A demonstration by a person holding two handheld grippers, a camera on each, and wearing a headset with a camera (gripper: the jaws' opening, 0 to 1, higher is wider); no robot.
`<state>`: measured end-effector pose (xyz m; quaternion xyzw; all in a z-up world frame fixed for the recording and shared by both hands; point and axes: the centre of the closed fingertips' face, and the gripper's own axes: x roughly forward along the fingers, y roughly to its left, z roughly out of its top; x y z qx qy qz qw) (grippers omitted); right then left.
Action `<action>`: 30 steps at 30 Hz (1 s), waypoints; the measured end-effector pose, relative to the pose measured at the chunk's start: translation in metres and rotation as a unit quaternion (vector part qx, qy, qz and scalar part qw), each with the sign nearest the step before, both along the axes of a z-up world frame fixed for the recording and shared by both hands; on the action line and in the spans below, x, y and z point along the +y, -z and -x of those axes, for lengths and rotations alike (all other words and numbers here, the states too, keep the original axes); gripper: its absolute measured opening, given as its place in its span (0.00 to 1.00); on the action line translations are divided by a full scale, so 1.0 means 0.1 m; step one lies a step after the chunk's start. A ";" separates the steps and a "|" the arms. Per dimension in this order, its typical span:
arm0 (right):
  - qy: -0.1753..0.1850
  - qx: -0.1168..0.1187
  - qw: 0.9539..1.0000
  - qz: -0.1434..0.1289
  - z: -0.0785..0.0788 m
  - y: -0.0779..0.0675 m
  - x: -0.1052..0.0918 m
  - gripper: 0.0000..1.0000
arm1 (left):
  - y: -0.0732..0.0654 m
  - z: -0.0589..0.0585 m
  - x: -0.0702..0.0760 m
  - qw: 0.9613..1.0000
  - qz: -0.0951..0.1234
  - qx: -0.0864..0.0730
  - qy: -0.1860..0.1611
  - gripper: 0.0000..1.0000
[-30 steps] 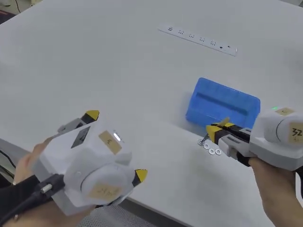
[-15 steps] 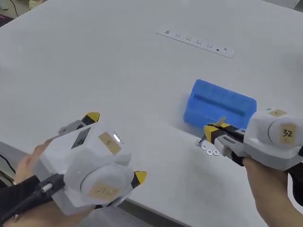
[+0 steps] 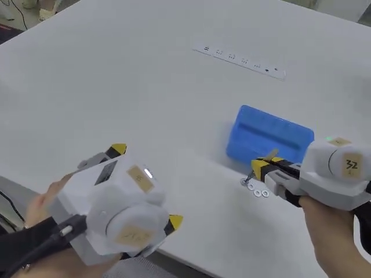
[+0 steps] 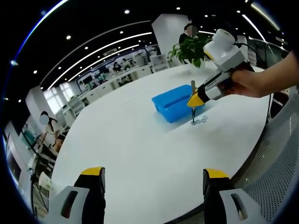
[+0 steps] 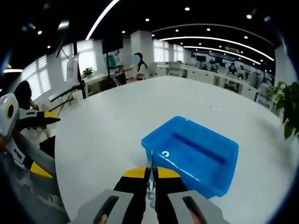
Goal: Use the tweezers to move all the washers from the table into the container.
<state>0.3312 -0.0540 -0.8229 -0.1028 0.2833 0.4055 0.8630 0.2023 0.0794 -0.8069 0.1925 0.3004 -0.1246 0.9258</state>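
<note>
The job is looking far from finished. Three small flat silver metal washers (image 3: 257,190) are lying in a short row on the white tabletop (image 3: 145,87), just beside the near wall of the blue rectangular plastic container (image 3: 278,130), and are waiting to be moved. In the head view the container's floor is looking bare as far as I can judge. In the right gripper view a small pale ring (image 5: 165,154) is showing against its near wall, but I cannot tell whether that is a washer already inside. The right gripper (image 3: 259,168) is reaching in from the right, its yellow-tipped jaws pressing together on the thin steel tweezers (image 3: 250,178). In the left gripper view the tweezers are standing nearly upright with their points down at the table, right next to the washers. Whether those points are pinching a washer is too small to tell. The left gripper (image 3: 146,185) is hovering well apart at the table's near edge, its jaws standing spread wide with nothing between them, and it is aiming across toward the container.
</note>
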 end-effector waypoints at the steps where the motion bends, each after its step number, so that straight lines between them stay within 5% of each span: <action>1: 0.001 0.001 1.000 0.000 0.00 0.00 0.00 0.01 | 0.00 0.00 0.00 1.000 0.000 0.000 0.000 0.88; 17: 0.004 0.000 1.000 -0.020 0.03 -0.17 0.00 0.01 | -0.03 0.00 -0.03 1.000 0.003 -0.008 0.008 0.88; 30: 0.029 0.005 0.997 -0.074 -0.03 -0.46 -0.02 0.01 | -0.02 0.01 -0.04 1.000 -0.001 -0.006 0.015 0.87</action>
